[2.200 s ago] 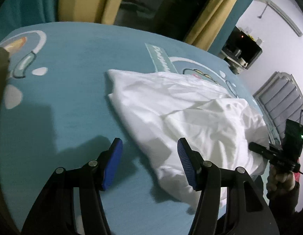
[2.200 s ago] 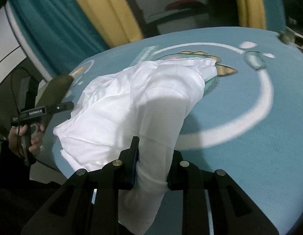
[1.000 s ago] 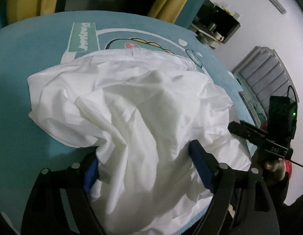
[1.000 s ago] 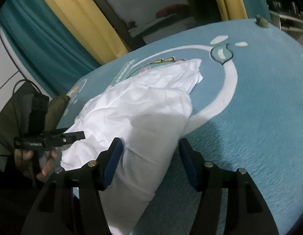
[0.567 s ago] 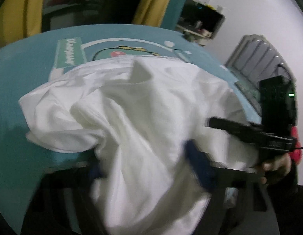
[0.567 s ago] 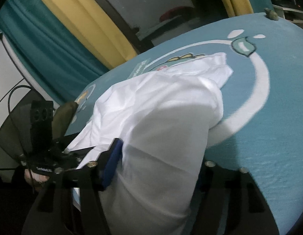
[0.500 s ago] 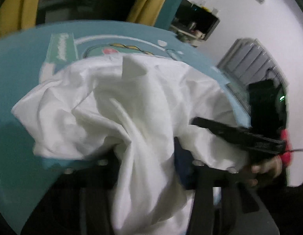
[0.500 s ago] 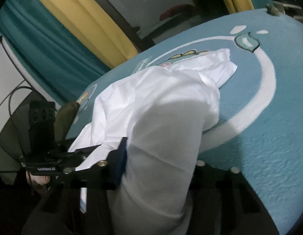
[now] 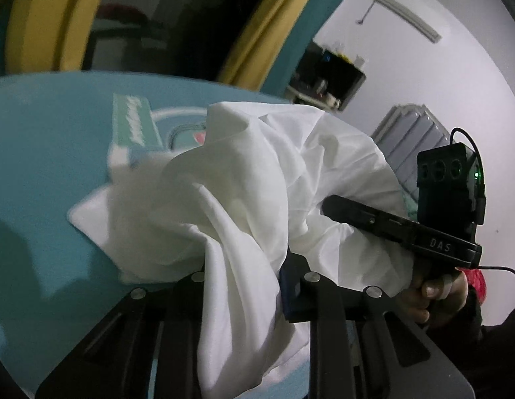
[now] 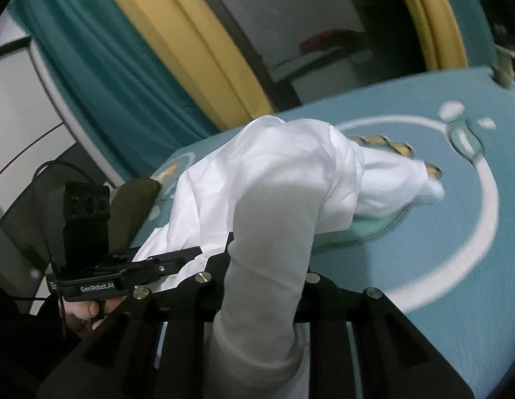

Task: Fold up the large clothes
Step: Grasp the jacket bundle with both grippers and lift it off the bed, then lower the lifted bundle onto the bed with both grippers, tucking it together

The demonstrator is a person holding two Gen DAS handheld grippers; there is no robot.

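Note:
A large white garment (image 9: 290,166) lies bunched on the teal printed cover (image 9: 41,166), its near part lifted off the surface. My left gripper (image 9: 244,276) is closing on a thick twist of it, and the blue pad (image 9: 290,286) presses into the cloth. In the right wrist view the same garment (image 10: 284,166) rises in a hump. My right gripper (image 10: 267,266) is closing on a wide fold that fills the gap and hides both pads. Each view shows the other gripper nosed into the cloth, held by a hand (image 9: 437,296) (image 10: 84,309).
Yellow and teal curtains (image 10: 151,66) hang behind the surface. A dark shelf unit (image 9: 327,79) and a grey radiator (image 9: 410,133) stand at the back right. An olive object (image 10: 131,199) sits at the cover's left edge. Bare cover (image 10: 456,266) lies right of the garment.
Both pairs of jaws have narrowed from wide open onto bunched folds of the garment. Both grippers have risen, pulling the near cloth up off the cover.

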